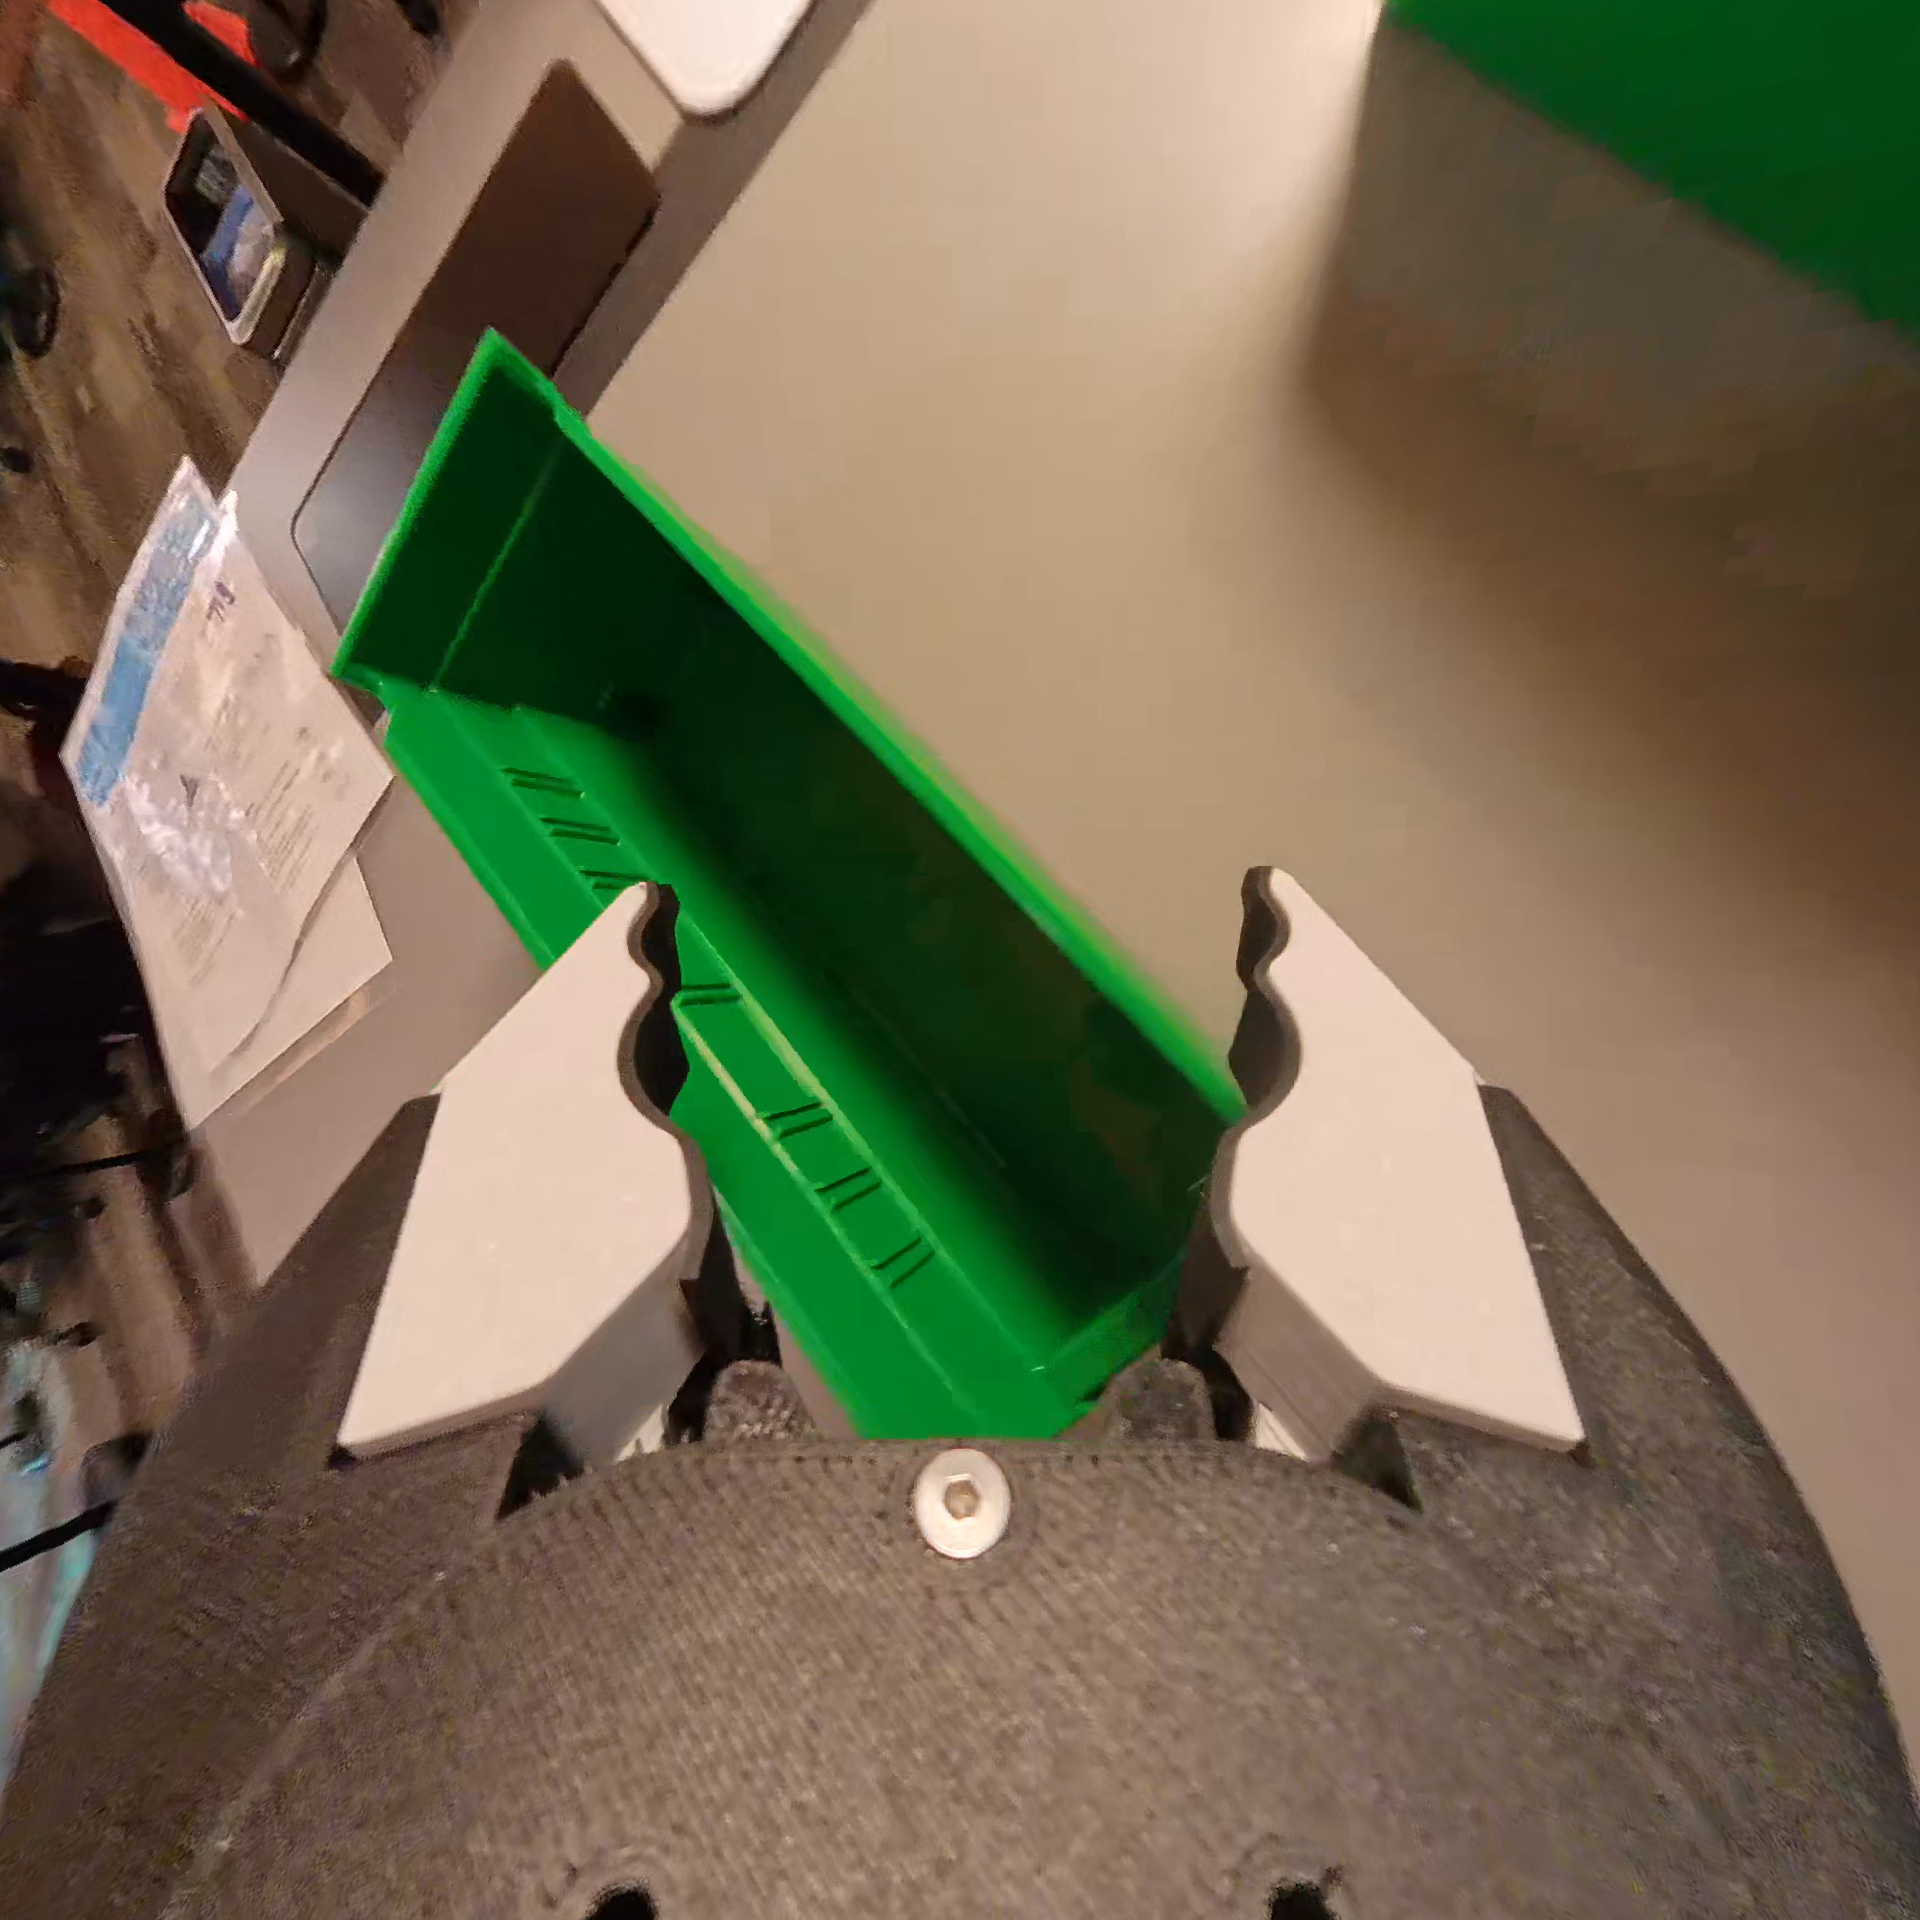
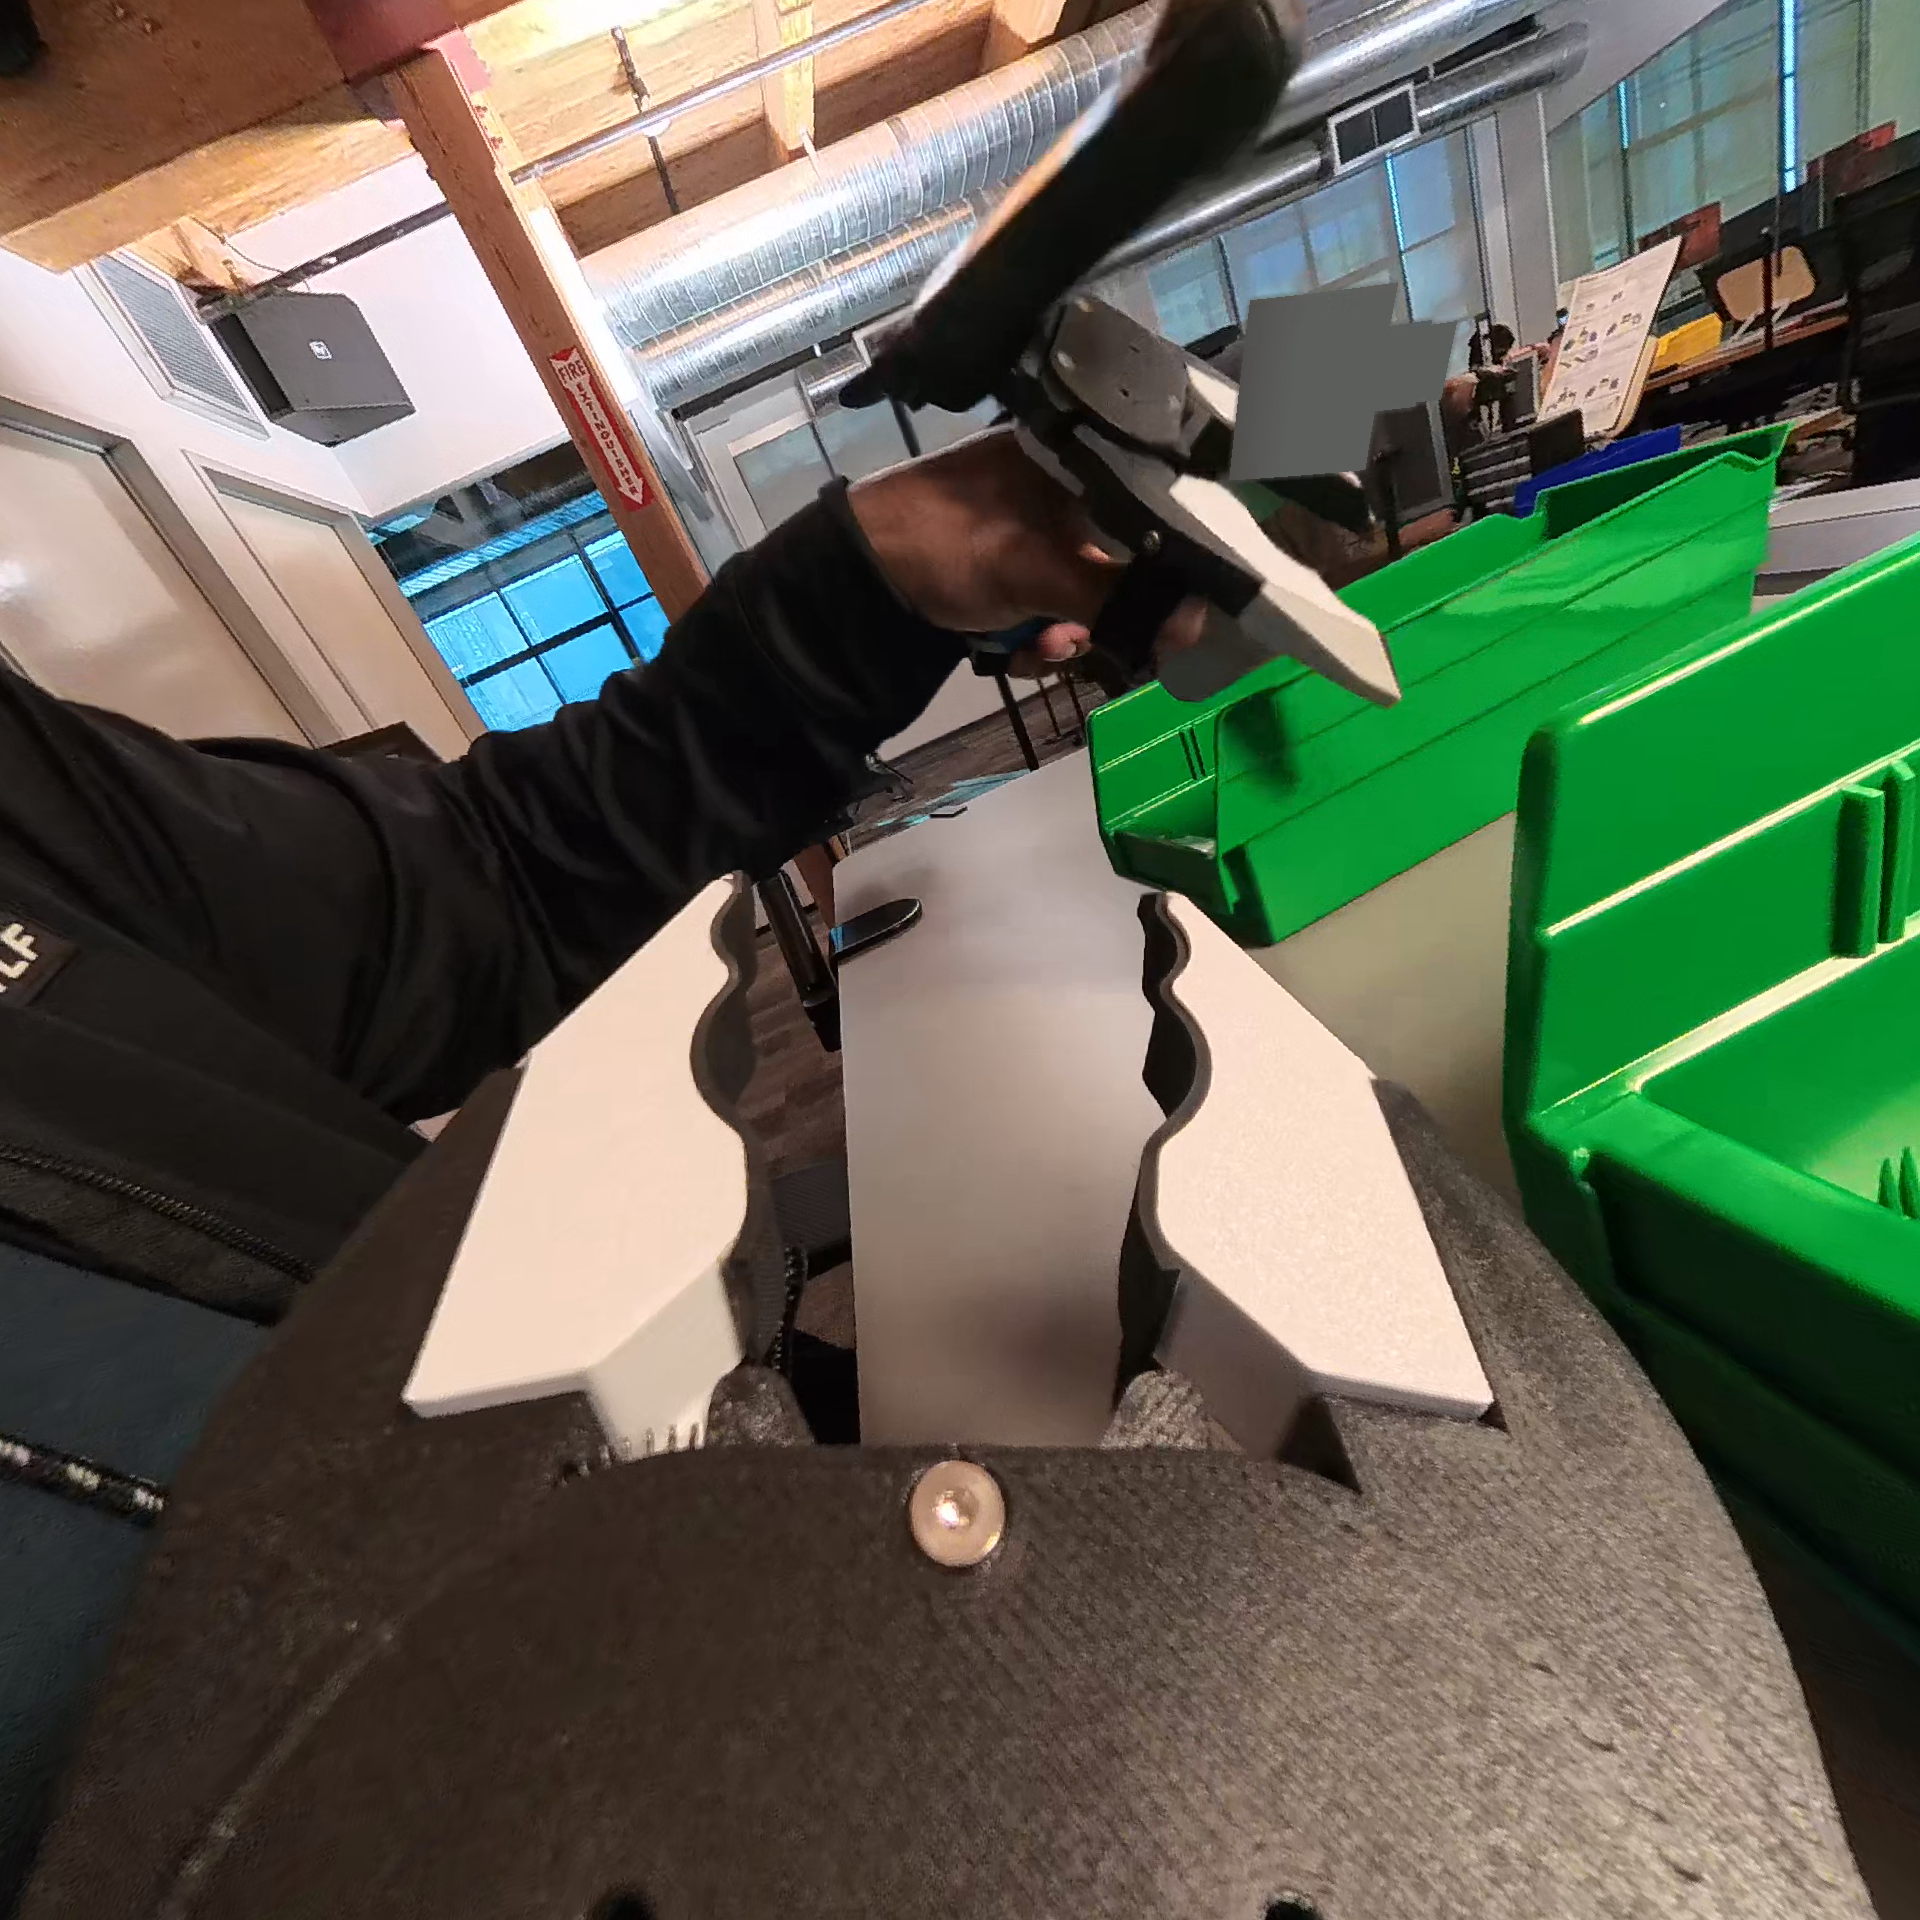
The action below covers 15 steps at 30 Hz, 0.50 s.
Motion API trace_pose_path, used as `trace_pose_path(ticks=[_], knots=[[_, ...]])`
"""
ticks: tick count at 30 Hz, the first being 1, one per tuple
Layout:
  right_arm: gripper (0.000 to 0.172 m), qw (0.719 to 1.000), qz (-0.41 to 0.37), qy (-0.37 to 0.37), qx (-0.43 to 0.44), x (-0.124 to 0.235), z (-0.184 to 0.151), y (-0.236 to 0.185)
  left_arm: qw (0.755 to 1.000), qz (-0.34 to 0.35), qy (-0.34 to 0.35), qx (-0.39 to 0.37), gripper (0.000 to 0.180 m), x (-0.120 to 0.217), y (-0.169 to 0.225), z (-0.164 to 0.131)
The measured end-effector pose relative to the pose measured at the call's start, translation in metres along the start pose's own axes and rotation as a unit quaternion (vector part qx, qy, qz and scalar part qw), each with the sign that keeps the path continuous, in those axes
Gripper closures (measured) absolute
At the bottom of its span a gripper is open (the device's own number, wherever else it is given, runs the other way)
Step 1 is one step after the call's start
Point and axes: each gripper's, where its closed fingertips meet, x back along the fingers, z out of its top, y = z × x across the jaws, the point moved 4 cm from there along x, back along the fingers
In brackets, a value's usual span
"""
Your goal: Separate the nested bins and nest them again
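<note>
Left gripper (image 1: 956,885) has its jaws clamped across the near end of the narrow green bin (image 1: 790,790), pads on both side walls. The bin's long axis runs straight out from the jaws, skewed left, clear of the desk (image 2: 987,1143). It's glossy plastic, ribbed along one wall and empty. The second green bin (image 2: 1704,935) sits on the desk, ahead and right of those jaws. Right gripper (image 2: 940,899) is released and empty, that bin just right of it, so nesting looks like the left's job
</note>
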Motion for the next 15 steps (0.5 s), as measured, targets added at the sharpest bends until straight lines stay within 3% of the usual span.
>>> trace_pose_path(ticks=[1,5,8,12,15], knots=[[0.095,1.0,0.0,0.0,0.0,0.0,0.0,0.0,0.999,-0.019,0.025,0.016,0.073,0.007,0.006,0.01],[0.095,1.0,-0.003,-0.005,-0.002,-0.001,-0.001,0.001,0.967,-0.196,0.133,0.09,0.074,0.042,0.061,0.071],[0.095,1.0,-0.009,0.002,0.009,0.0,0.001,0.0,0.931,-0.301,0.159,0.135,0.076,0.053,0.094,0.111],[0.094,0.999,-0.039,0.007,0.022,0.007,0.003,0.001,0.901,-0.356,0.152,0.196,0.074,0.04,0.109,0.142],[0.094,0.998,-0.057,0.003,0.024,0.013,0.003,0.002,0.908,-0.333,0.134,0.217,0.065,0.018,0.11,0.154]])
